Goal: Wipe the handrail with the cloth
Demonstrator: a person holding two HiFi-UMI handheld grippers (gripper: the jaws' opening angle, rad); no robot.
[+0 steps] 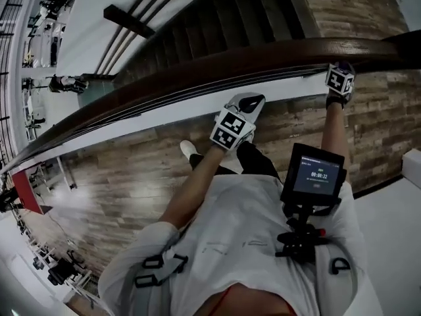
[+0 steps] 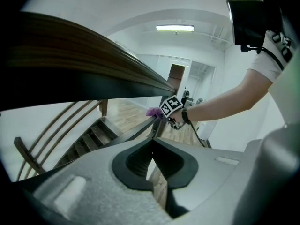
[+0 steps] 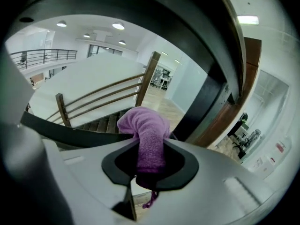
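A dark wooden handrail (image 1: 197, 71) curves across the head view from lower left to upper right. My right gripper (image 1: 339, 74) is up against its underside at the right, shut on a purple cloth (image 3: 149, 135). The cloth bulges out past the jaws, beside the handrail (image 3: 220, 41). The left gripper view shows that cloth (image 2: 153, 111) touching the rail's lower bar. My left gripper (image 1: 248, 104) hangs just below the handrail (image 2: 70, 64), apart from it, with its jaws together and nothing between them (image 2: 151, 146).
Dark stairs (image 1: 217, 12) drop away beyond the rail, with a second slatted railing (image 3: 93, 100) on their far side. A chest-mounted screen (image 1: 316, 176) sits low on the right. Wood-plank floor (image 1: 131, 176) lies under the person.
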